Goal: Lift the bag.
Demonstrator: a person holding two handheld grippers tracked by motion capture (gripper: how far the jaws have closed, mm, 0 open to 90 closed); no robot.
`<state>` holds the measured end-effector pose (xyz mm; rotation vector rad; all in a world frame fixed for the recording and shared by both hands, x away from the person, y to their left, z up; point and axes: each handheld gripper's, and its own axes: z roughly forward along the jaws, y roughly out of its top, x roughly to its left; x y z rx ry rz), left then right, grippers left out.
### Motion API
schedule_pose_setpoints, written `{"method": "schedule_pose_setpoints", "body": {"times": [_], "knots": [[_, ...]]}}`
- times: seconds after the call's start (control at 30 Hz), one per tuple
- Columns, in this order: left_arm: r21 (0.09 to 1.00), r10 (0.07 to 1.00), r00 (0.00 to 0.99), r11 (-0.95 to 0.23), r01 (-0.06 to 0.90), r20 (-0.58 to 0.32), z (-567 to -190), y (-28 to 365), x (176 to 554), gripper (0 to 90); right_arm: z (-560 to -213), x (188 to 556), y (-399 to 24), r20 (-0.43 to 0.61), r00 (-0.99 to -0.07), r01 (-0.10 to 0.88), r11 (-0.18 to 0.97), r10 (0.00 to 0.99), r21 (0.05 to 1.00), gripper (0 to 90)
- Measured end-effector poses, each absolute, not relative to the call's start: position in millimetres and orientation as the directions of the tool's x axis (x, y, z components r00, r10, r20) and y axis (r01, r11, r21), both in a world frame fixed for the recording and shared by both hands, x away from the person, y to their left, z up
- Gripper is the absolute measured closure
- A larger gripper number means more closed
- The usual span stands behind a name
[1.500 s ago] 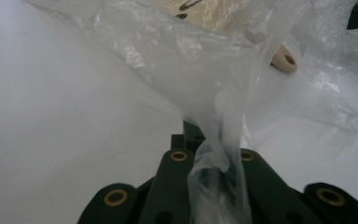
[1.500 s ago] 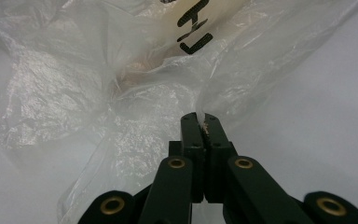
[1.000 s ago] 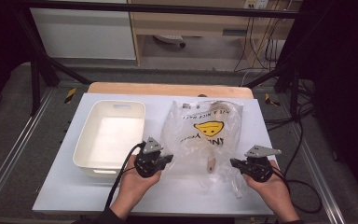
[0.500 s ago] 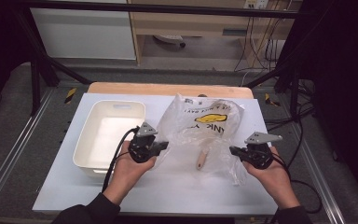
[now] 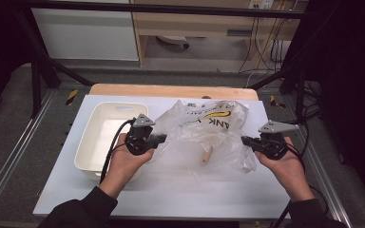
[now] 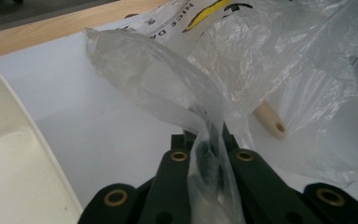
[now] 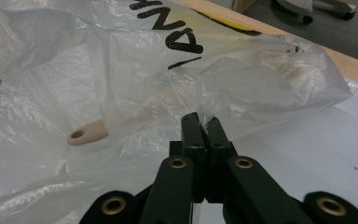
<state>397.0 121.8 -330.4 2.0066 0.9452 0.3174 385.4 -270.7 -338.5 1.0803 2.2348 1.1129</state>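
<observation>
The left gripper (image 5: 164,138) is pinching one edge of the plastic bag (image 5: 209,130) in closed jaws; the right gripper (image 5: 245,141) is clamping the opposite edge — both over the table (image 5: 180,194). A wooden handle (image 5: 206,155) is poking from the bag's mouth — thin film may tear or slip, dropping it beside the white tub (image 5: 88,156).
</observation>
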Motion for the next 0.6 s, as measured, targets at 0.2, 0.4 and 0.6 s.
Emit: {"method": "schedule_pose_setpoints", "body": {"times": [0.2,0.4,0.6], "knots": [[0.800,0.721,0.683,-0.337,0.496,-0.119,-327.4,121.2,398.3,90.0,-336.3,387.4,-272.3,-0.021,-0.612,0.455,0.374,0.791,0.808,90.0],[0.809,0.708,0.696,-0.339,0.480,-0.116,-322.6,121.4,400.5,90.0,-334.5,389.6,-270.3,-0.016,-0.616,0.455,0.373,0.788,0.808,90.0],[0.809,0.706,0.700,-0.347,0.475,-0.107,-314.9,121.0,407.4,90.0,-328.6,399.2,-263.7,-0.008,-0.624,0.455,0.371,0.782,0.809,90.0]]}}
